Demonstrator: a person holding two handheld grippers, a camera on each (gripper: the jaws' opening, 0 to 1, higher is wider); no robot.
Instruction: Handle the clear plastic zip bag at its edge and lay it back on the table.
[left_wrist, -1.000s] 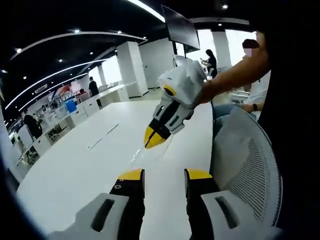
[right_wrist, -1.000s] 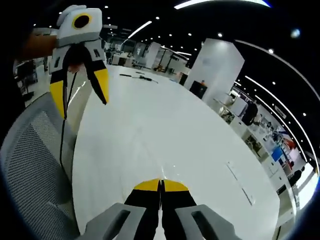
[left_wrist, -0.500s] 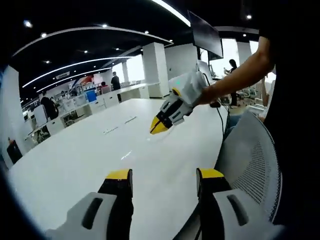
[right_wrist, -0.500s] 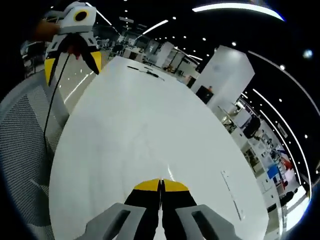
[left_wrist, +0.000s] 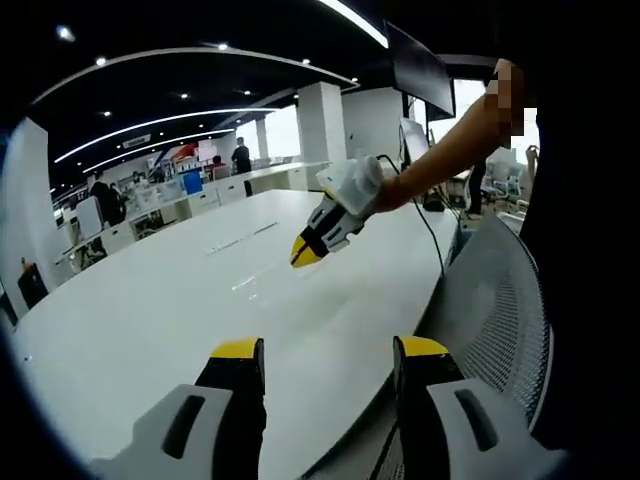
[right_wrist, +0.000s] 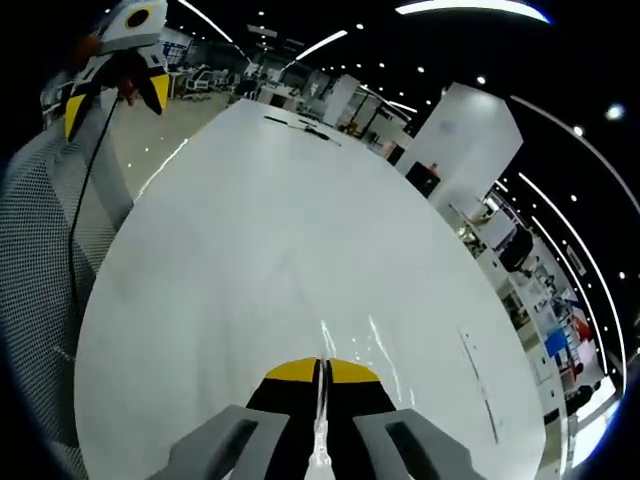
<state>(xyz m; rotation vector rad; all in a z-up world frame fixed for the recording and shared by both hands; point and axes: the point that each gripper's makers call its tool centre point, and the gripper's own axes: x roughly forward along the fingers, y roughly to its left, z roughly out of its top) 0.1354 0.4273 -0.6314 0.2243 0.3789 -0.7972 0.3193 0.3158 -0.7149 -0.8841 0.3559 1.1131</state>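
My right gripper (right_wrist: 320, 371) is shut on the edge of the clear plastic zip bag (right_wrist: 352, 340). The bag spreads ahead of the jaws, low on the white table (right_wrist: 250, 220), and shows mostly as glints. In the left gripper view the same right gripper (left_wrist: 304, 256) points down at the table (left_wrist: 140, 310) with its yellow tips together, a person's arm behind it. My left gripper (left_wrist: 330, 350) is open with nothing between its jaws, near the table's edge. It also hangs open at the upper left of the right gripper view (right_wrist: 110, 92).
A grey mesh chair (left_wrist: 500, 320) stands beside the table's edge, and its back (right_wrist: 40, 260) also fills the left of the right gripper view. A black cable (left_wrist: 432, 232) hangs off the table. Small dark items (right_wrist: 300, 125) lie at the far end. People and desks are far behind.
The right gripper has gone farther out over the table and lower, with the bag's edge in it. The left gripper has drawn back toward the table's edge and stayed open.
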